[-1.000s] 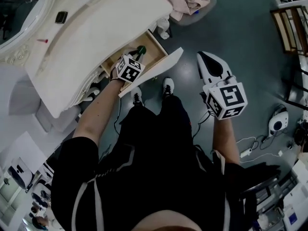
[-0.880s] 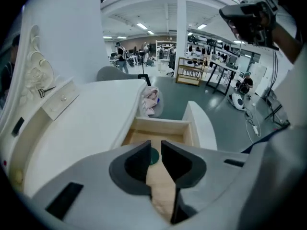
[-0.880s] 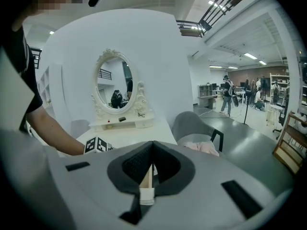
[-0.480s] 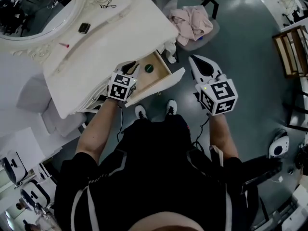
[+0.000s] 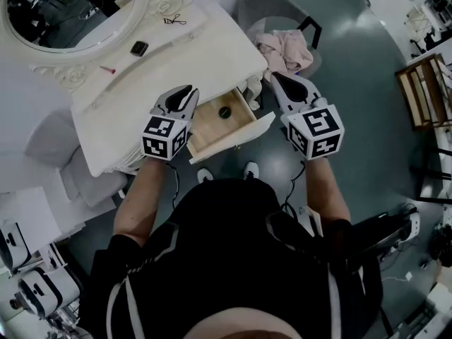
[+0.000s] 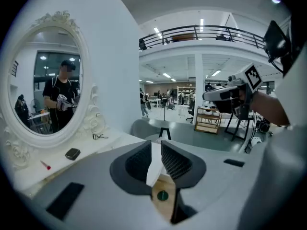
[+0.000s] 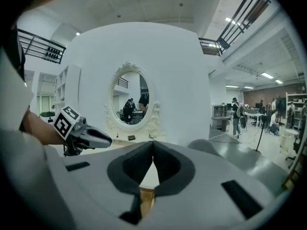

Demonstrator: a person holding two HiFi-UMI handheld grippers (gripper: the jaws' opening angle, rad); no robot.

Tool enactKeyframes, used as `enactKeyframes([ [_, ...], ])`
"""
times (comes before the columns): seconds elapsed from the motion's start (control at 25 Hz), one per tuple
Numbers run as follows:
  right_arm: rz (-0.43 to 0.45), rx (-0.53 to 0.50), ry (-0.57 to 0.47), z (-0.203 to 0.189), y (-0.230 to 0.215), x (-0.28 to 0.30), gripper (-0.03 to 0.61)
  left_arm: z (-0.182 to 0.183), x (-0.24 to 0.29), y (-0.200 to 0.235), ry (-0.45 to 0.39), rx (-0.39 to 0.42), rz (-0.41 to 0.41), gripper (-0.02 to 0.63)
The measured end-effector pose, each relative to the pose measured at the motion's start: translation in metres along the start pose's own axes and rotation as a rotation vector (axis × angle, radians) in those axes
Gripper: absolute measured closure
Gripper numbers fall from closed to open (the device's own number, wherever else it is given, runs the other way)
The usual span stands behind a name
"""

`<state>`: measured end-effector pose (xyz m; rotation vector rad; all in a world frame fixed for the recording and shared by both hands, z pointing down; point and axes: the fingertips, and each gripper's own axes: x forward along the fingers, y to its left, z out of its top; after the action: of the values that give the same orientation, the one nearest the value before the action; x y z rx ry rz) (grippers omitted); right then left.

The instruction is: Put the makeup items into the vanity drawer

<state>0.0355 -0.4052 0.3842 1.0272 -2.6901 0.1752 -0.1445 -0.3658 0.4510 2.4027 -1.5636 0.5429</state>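
Above the white vanity desk and its open drawer, the left gripper, fingers narrowly parted and empty, hovered nearer than the right gripper, fingers closed on nothing, to the black compact lying at its 11 o'clock. A green-capped jar sat in the drawer.

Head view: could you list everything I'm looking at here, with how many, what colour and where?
vanity table: one, white, upper left
oval mirror: one, white frame, at the vanity's back
drawer: one, wooden inside, pulled open at the vanity's front
round item: one, green, lying in the drawer
small case: one, black, on the vanity top
chair: one, grey, beyond the vanity
cloth: one, pinkish, on the chair
left gripper: white and black, jaws slightly apart, empty, left of the drawer
right gripper: white and black, jaws together, empty, right of the drawer
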Motion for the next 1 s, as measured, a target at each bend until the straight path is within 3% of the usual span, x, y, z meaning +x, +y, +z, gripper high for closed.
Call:
enactKeyframes([
  [0.16,0.009,-0.004,-0.03,0.019,0.013,0.005,0.572,0.042,-0.032,0.01,-0.114,0.018,0.047,0.552],
  [0.28,0.01,-0.025,-0.064,0.037,0.023,0.005,0.572,0.072,-0.056,0.018,-0.161,0.094,0.131,0.552],
  [0.44,0.017,-0.05,-0.072,0.05,0.035,0.002,0.572,0.096,-0.08,0.014,-0.244,0.065,0.121,0.561],
  [0.68,0.02,-0.046,-0.088,0.06,0.049,-0.001,0.572,0.099,-0.105,0.02,-0.282,0.022,0.118,0.607],
  [1.0,0.03,-0.035,-0.093,0.062,0.063,-0.003,0.572,0.088,-0.127,0.032,-0.283,-0.082,0.133,0.609],
])
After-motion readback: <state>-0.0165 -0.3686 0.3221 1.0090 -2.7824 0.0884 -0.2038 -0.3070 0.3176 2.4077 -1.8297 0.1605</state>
